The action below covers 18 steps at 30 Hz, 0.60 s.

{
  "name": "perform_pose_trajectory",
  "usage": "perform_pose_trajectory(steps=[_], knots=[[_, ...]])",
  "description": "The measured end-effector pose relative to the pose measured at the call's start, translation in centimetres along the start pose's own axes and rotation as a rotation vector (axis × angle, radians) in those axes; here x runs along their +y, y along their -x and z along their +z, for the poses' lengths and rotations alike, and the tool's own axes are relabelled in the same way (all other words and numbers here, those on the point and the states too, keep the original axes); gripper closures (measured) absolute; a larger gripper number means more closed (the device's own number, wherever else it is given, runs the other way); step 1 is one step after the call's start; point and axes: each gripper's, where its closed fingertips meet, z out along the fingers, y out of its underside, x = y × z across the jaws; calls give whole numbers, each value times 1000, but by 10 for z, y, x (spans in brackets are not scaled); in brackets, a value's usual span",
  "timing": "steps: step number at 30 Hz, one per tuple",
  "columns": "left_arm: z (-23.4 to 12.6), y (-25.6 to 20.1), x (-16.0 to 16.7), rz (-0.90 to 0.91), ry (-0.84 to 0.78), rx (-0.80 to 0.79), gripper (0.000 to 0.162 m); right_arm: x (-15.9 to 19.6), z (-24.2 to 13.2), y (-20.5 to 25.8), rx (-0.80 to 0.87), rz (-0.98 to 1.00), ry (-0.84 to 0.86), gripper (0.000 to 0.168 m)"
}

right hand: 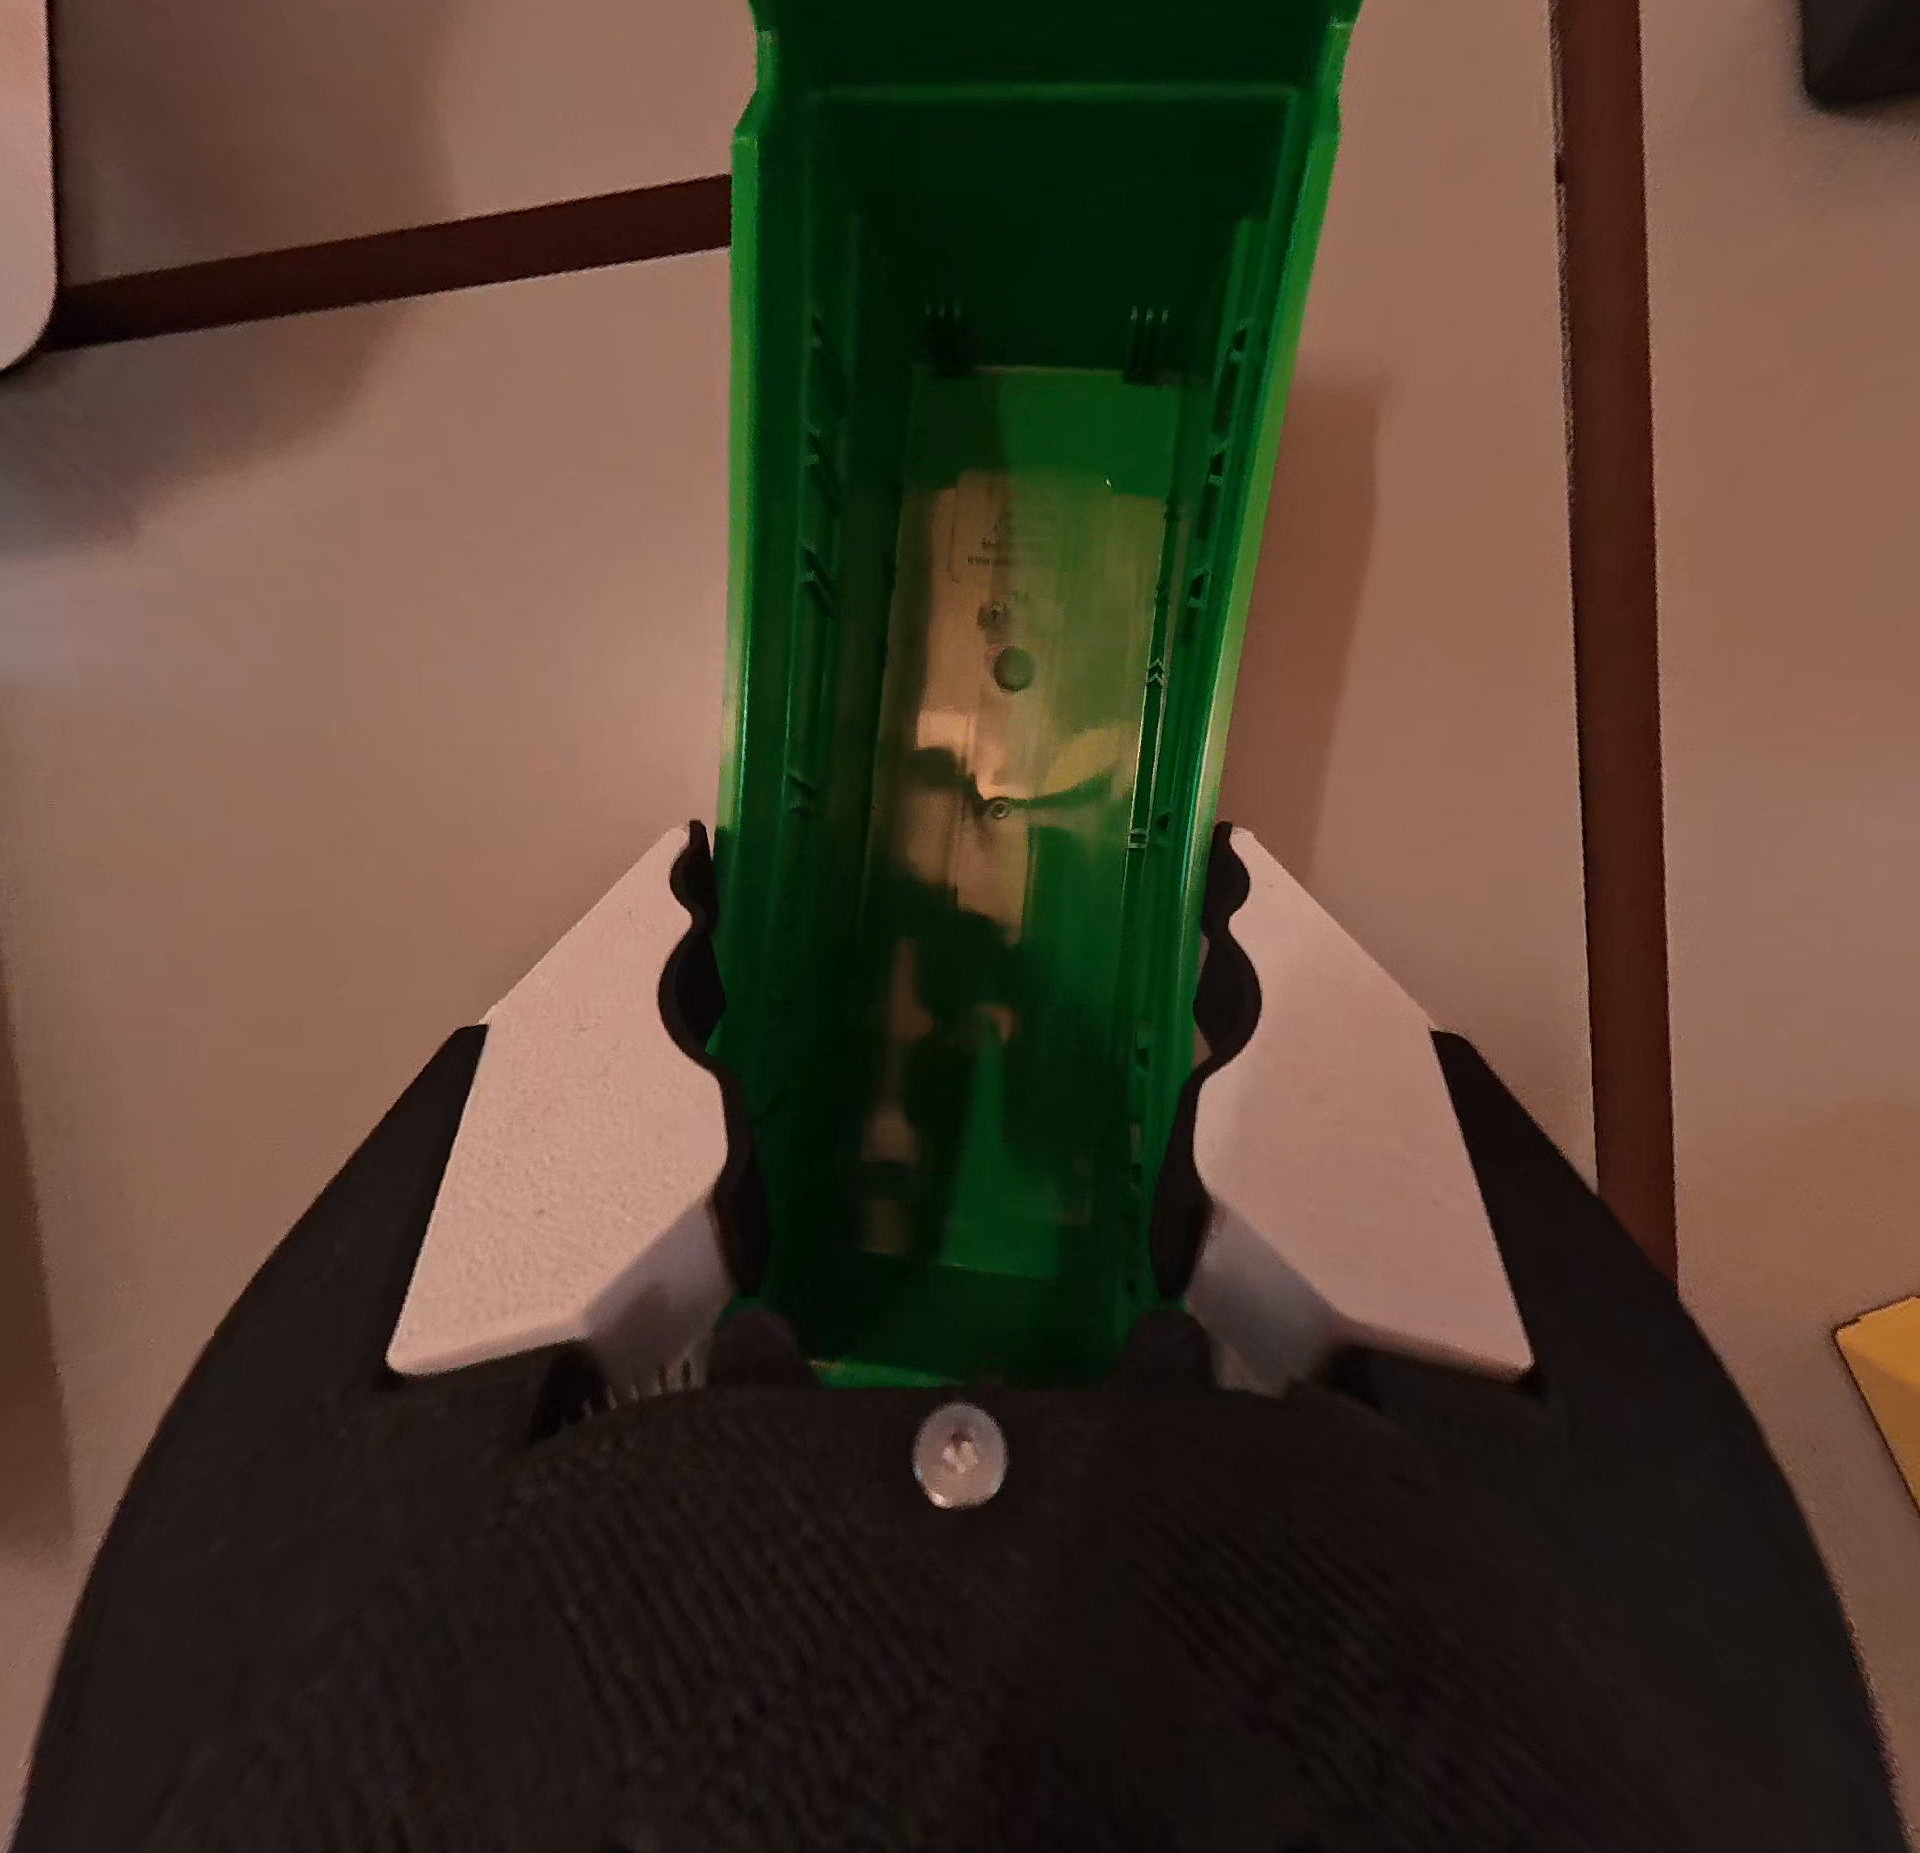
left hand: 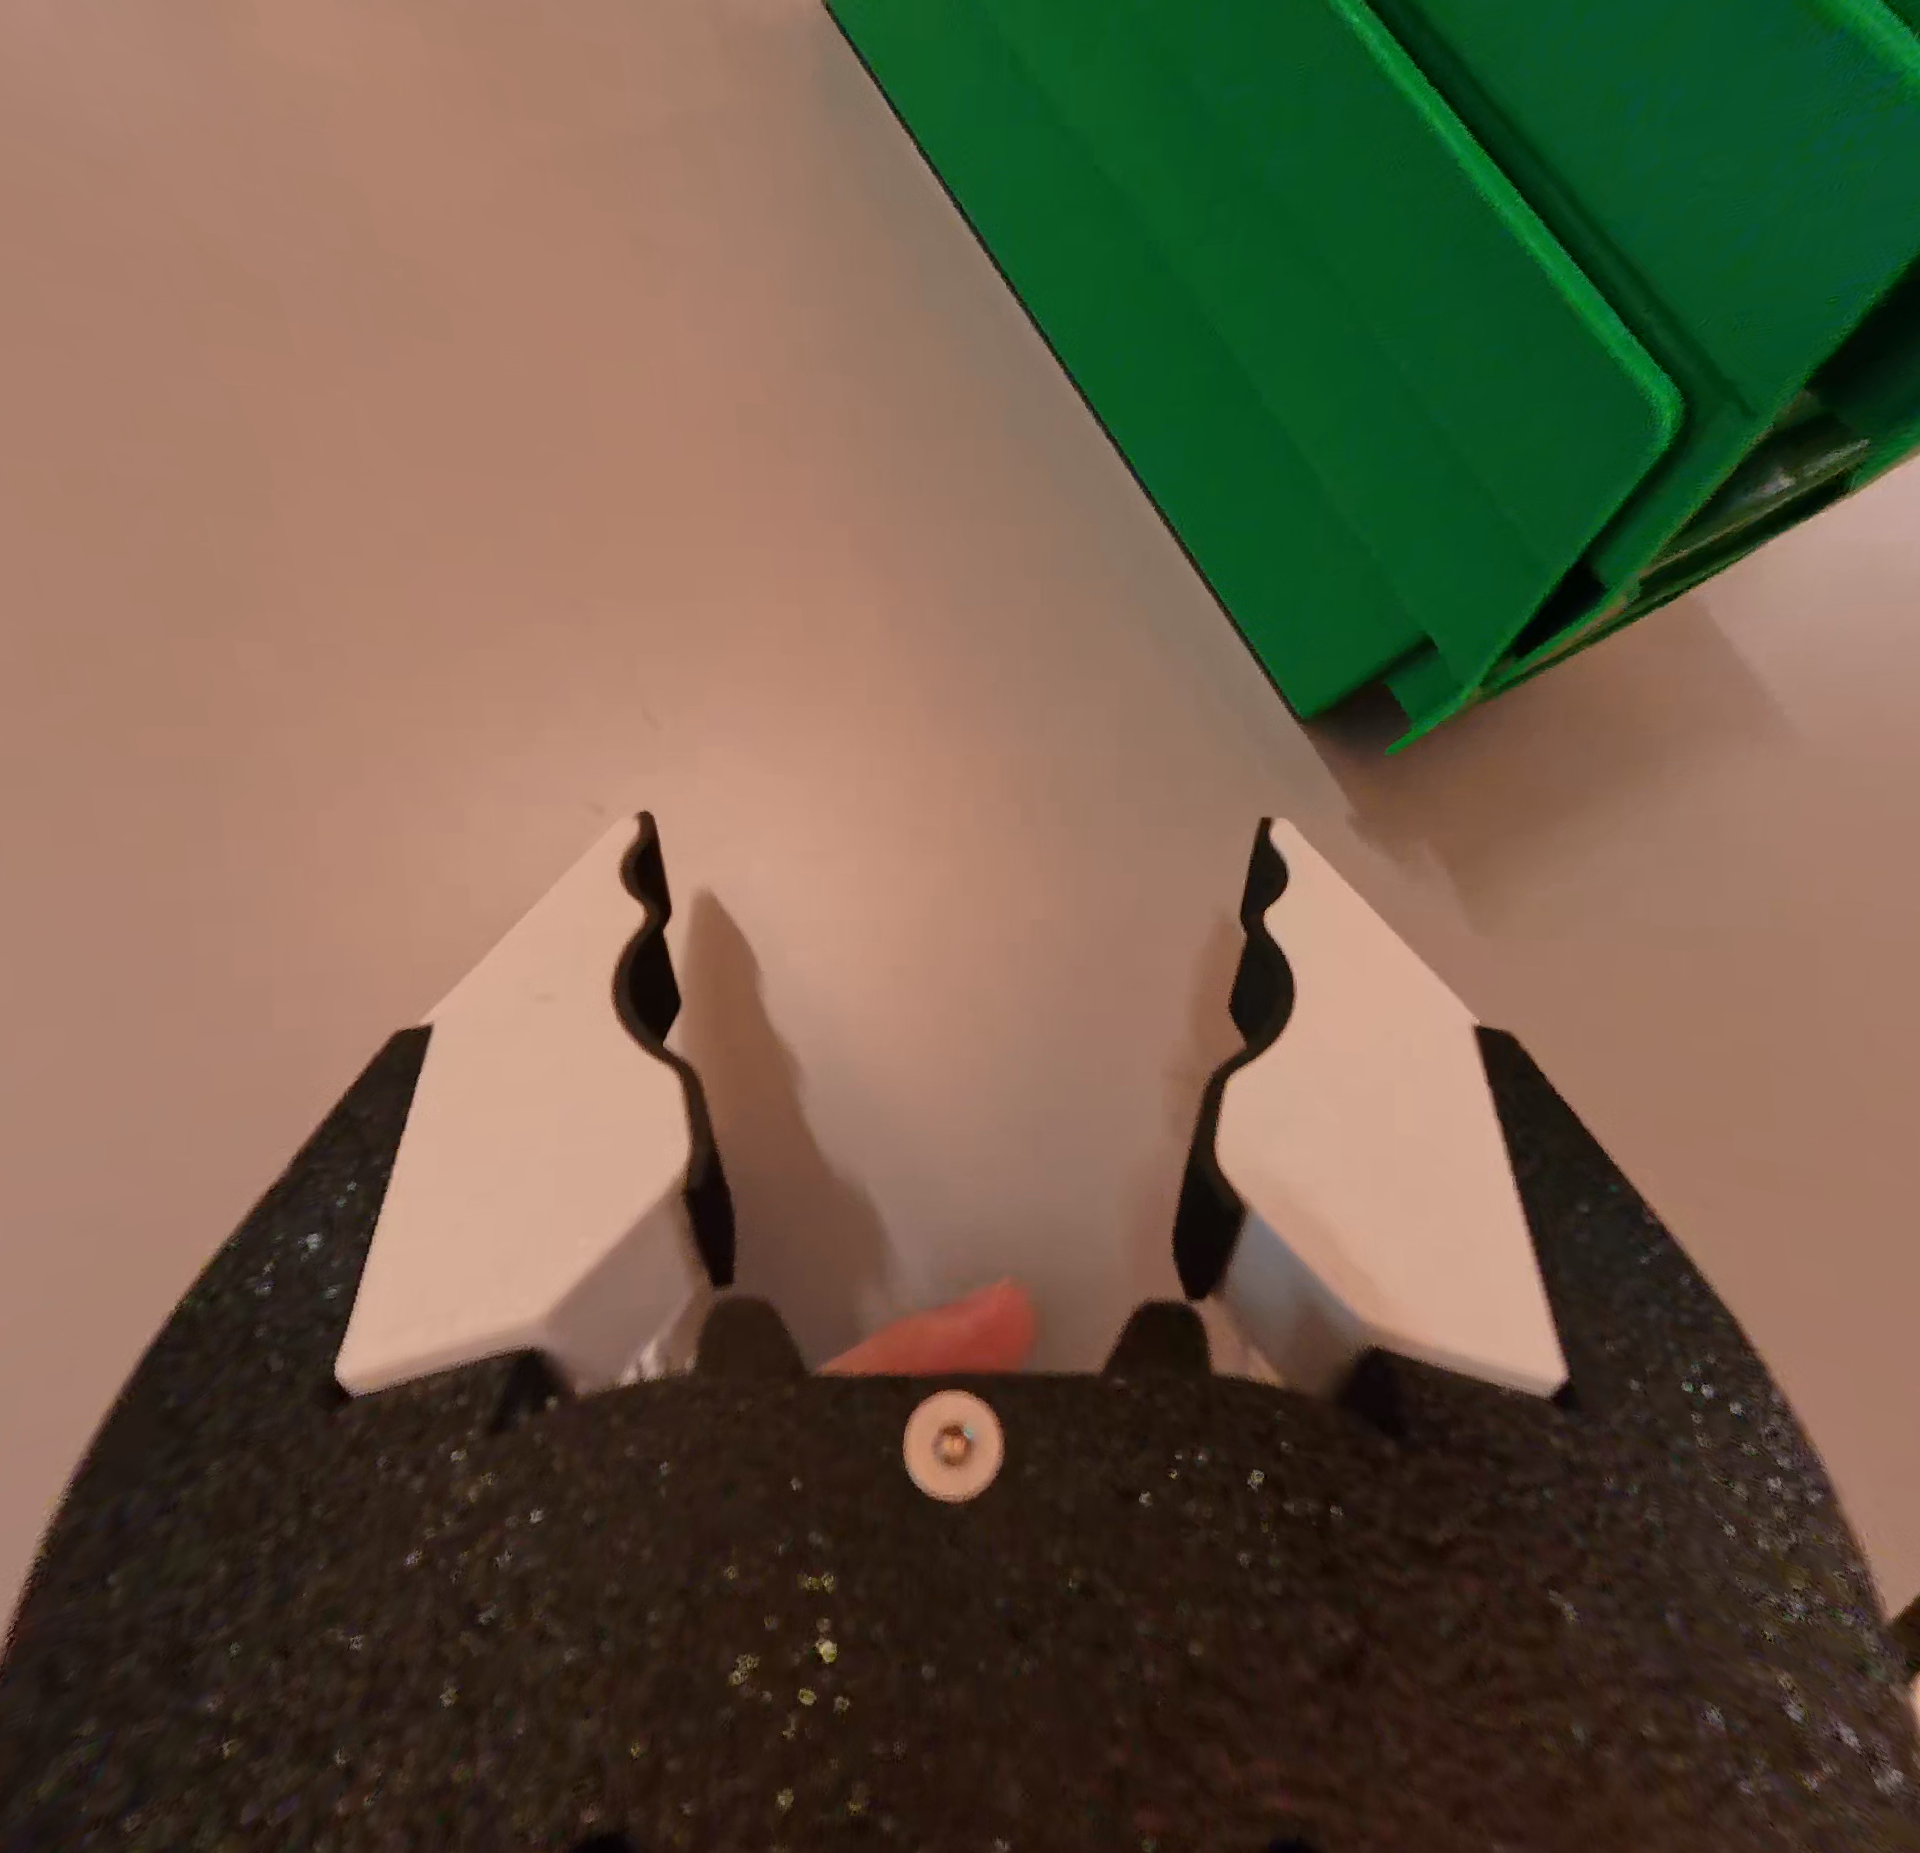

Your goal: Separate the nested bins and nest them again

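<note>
Table [left hand: 416, 453]: pale, bare around the grippers. Green bins [left hand: 1351, 297]: nested stack at 1 o'clock of the left gripper, apart from it; in the right wrist view the bins [right hand: 1018, 660] run toward 12 o'clock. Right gripper [right hand: 961, 972]: fingers clamped on the bins' side walls. Left gripper [left hand: 956, 972]: fingers spread, holding nothing, above the table.

The nested green plastic bins [right hand: 997, 660] were long, narrow and open-topped, one seated inside the other, with stepped rims showing at the far end. The glossy inner floor reflected light, and ribs lined the inner side walls. In the left wrist view the nested green plastic bins [left hand: 1299, 297] showed smooth outer walls and layered rims above the pale table [left hand: 416, 453].
</note>
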Motion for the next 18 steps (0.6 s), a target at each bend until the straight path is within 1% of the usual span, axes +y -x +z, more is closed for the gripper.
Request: perform_pose_trajectory(steps=[1,8,14,15,16,18], knots=[[0,1,0,-2,-3,0,54,1,0,0,2,-2,6,74],[-6,8,-4,-9,-21,-16,54,6,-2,-1,8,8,22,69],[-11,11,-5,-14,-30,-22,54,9,-5,0,41,1,25,60],[-12,10,-6,-14,-35,-20,54,5,-9,0,52,-3,6,64],[-13,10,-7,-14,-40,-19,54,-1,-16,4,49,-7,-22,64],[-15,9,-9,-12,-47,-17,54,-23,-37,18,20,-22,-115,64]])
